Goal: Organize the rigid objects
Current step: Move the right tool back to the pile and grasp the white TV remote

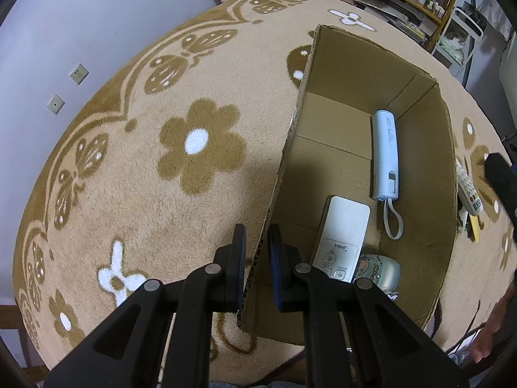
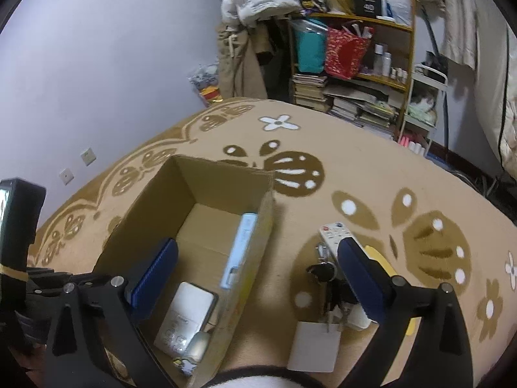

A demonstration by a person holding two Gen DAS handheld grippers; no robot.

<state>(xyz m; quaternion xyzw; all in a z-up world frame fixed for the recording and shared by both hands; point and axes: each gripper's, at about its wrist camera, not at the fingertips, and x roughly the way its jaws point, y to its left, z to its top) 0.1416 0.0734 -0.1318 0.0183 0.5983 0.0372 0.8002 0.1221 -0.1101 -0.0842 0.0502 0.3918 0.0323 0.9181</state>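
Now, left gripper (image 1: 256, 252): clamped on cardboard box (image 1: 371, 64) wall.
Right gripper (image 2: 258, 274): jaws wide, empty.
White remote (image 2: 332, 236): rigid, light, slick; pinch its long sides.

— What do your two tools look like?

— Your left gripper (image 1: 257, 258) is matte black plastic: two angular arms, each with a recessed triangular pocket, joined by round silver pivot pins. Its fingers (image 1: 237, 268) are flat black plates with a blue pad edge.

— And the other?

— Your right gripper (image 2: 258, 278) has the same black linkage and silver pins. Its fingers (image 2: 362, 278) carry long, ribbed, dark blue pads with rounded tips.
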